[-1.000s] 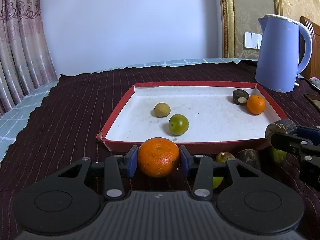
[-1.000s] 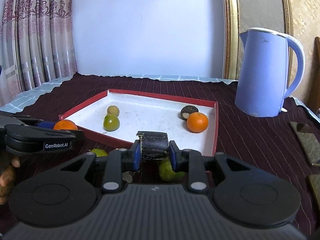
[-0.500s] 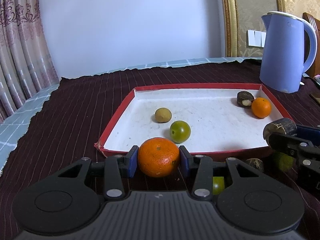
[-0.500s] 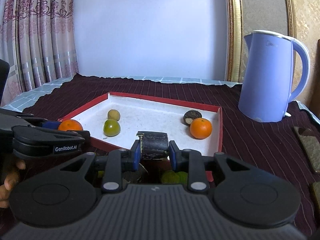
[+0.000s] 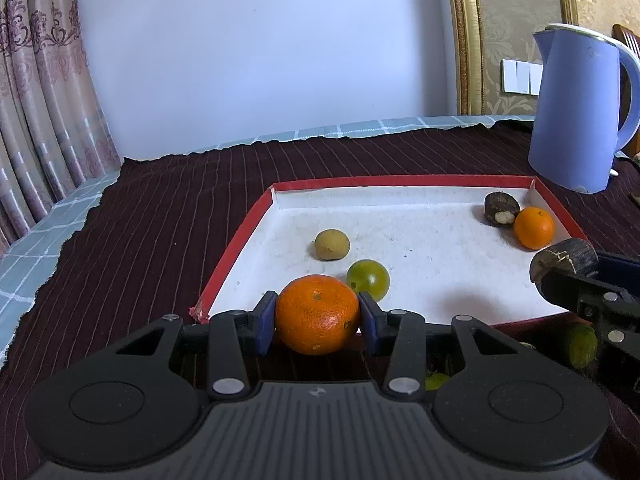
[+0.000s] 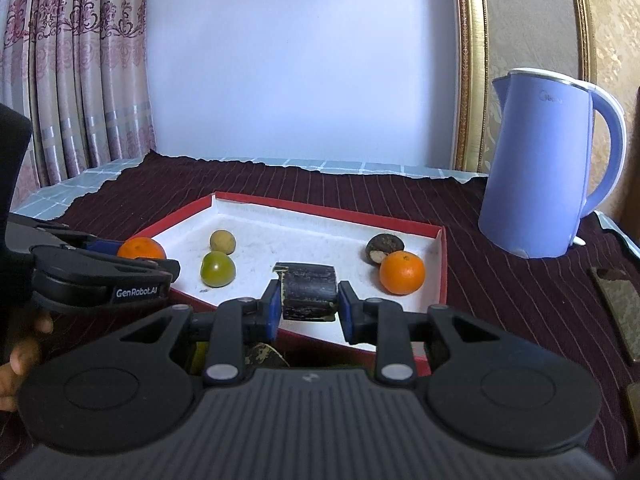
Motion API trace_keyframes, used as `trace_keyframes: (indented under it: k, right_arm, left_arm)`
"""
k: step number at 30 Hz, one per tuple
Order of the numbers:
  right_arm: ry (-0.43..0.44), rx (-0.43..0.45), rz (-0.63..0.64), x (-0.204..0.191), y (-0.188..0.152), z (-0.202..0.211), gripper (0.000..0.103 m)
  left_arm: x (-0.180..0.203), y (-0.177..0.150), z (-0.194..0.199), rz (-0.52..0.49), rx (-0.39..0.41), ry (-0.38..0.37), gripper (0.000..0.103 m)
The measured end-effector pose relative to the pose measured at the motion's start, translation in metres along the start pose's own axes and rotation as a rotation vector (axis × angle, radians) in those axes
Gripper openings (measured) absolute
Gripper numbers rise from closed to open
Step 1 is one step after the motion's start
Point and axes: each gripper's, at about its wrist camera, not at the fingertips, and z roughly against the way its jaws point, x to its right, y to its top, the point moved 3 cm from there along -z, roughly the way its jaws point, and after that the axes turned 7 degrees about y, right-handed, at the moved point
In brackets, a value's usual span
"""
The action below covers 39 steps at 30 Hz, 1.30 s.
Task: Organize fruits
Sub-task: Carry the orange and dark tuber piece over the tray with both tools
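Note:
My left gripper [image 5: 317, 317] is shut on an orange tangerine [image 5: 317, 313], held over the near left corner of the red-rimmed white tray [image 5: 240, 236]. My right gripper [image 6: 308, 308] is shut on a dark brown cylindrical piece [image 6: 309, 290], held above the tray's [image 6: 442, 264] near rim. Inside the tray lie a tan round fruit [image 5: 331, 244], a green fruit [image 5: 368, 279], a dark fruit with a pale spot [image 5: 501, 209] and a second tangerine [image 5: 534, 227]. The right gripper with its dark piece [image 5: 566, 259] shows at the right edge of the left wrist view.
A blue electric kettle [image 6: 540, 168] stands to the right behind the tray on the dark striped cloth [image 5: 160, 216]. Green fruits [image 5: 580, 343] lie on the cloth in front of the tray, partly hidden by the grippers. A person's hand [image 6: 16, 364] holds the left gripper.
Both grippers have come forward and a little higher over the tray's near rim, each still holding its fruit. The loose fruits in front of the tray have dropped behind the gripper bodies.

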Motion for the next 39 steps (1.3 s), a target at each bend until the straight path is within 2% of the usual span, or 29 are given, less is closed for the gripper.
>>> trace_keyframes:
  k: [22,29,39]
  right_arm:
    - [0.011,0.023,-0.017,0.013,0.021,-0.033,0.027]
    - [0.011,0.012,-0.046,0.027,0.026,-0.058,0.027]
    - [0.007,0.004,-0.046,0.034,0.034,-0.074,0.027]
  left_arm:
    - [0.005,0.021,-0.029,0.018,0.060,0.043,0.042]
    - [0.006,0.022,-0.045,0.024,0.044,0.043,0.042]
    - [0.003,0.039,-0.061,0.067,0.047,0.041,0.042]
